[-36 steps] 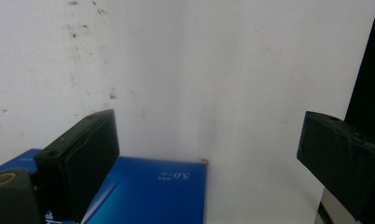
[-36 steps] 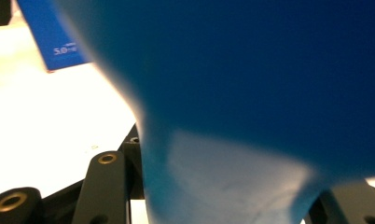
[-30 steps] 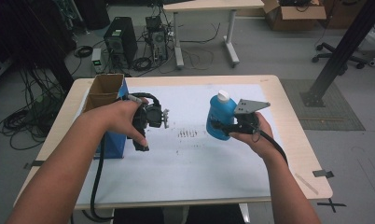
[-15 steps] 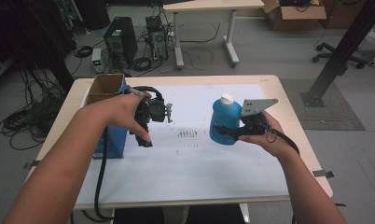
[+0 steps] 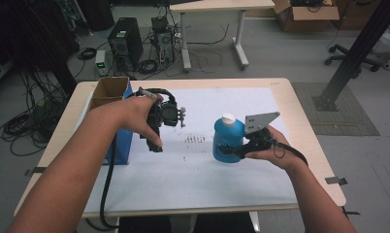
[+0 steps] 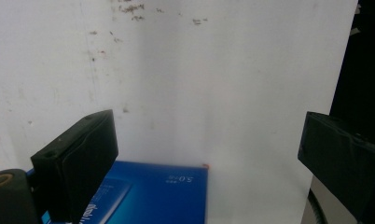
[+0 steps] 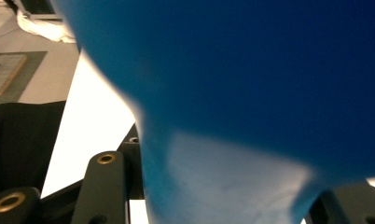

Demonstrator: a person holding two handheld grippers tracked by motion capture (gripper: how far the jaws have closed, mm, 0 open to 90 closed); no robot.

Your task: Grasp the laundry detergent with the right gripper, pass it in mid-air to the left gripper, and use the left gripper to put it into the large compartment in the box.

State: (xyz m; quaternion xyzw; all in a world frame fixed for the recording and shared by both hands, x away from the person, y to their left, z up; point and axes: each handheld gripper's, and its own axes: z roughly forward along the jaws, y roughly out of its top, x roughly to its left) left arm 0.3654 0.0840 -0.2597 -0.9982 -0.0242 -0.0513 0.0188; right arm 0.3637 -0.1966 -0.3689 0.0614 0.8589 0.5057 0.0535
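Note:
A blue bottle (image 5: 226,141) with a white cap stands upright over the white sheet (image 5: 232,182), right of centre. My right gripper (image 5: 234,151) is shut on its lower body from the right. In the right gripper view the bottle (image 7: 251,93) looms blue and close between the jaws of the right gripper (image 7: 227,198). My left gripper (image 5: 166,124) hovers above the sheet left of centre, apart from the bottle. Its jaws stand wide apart in the left gripper view, and this left gripper (image 6: 206,130) has nothing between them, with bare paper beyond.
A blue box (image 5: 122,143) stands at the sheet's left edge, and its corner shows as the blue box (image 6: 148,196) below the left jaws. An open cardboard box (image 5: 108,90) sits behind it. Dark pen marks (image 5: 195,139) dot the sheet between the grippers.
The right hand has brought the bottle down and a little nearer the person, from tilted to upright. The left hand has drifted slightly rightward.

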